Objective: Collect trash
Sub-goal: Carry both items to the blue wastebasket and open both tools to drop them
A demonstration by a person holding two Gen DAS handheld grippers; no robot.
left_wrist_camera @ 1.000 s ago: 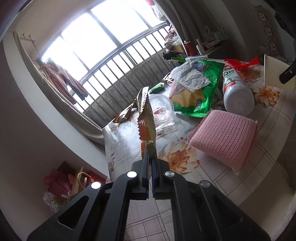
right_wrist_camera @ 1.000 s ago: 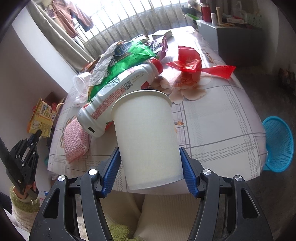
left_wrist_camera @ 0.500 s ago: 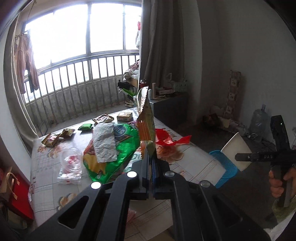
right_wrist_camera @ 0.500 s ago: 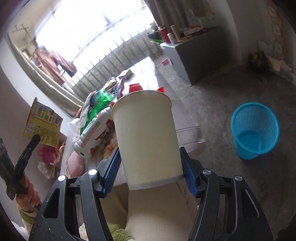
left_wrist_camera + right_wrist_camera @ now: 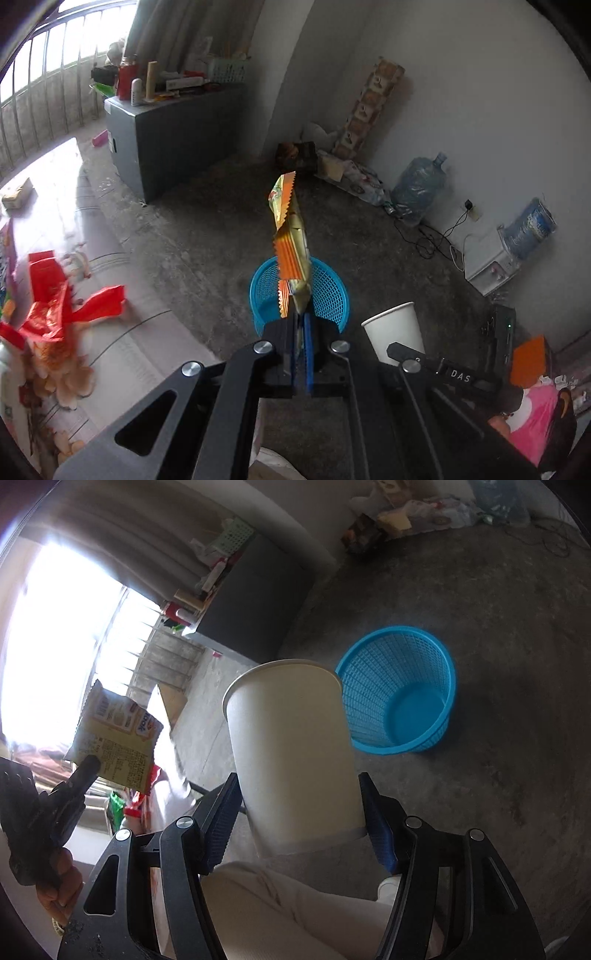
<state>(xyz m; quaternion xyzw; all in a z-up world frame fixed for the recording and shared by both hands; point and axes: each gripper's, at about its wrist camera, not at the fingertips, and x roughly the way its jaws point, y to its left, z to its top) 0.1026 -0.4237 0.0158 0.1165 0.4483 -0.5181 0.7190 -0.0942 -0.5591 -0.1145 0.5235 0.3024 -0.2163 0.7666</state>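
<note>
We aim both loads at the blue basket [image 5: 397, 690] on the floor, well off the table edge [image 5: 122, 328]: right gripper [image 5: 301, 821] clamps the paper cup [image 5: 291, 753], left gripper [image 5: 301, 334] pinches the snack wrapper [image 5: 290, 236]. Get squarely above the rim before we let go.

Left claw [image 5: 301, 325] pinched closed; right claw [image 5: 299, 812] spread wide, gripping.

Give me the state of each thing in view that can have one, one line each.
left hand-held gripper: shut on snack wrapper, held in the air.
right hand-held gripper: shut on paper cup, mouth facing away.
blue basket: upright on floor, empty.
red wrapper: crumpled on table.
</note>
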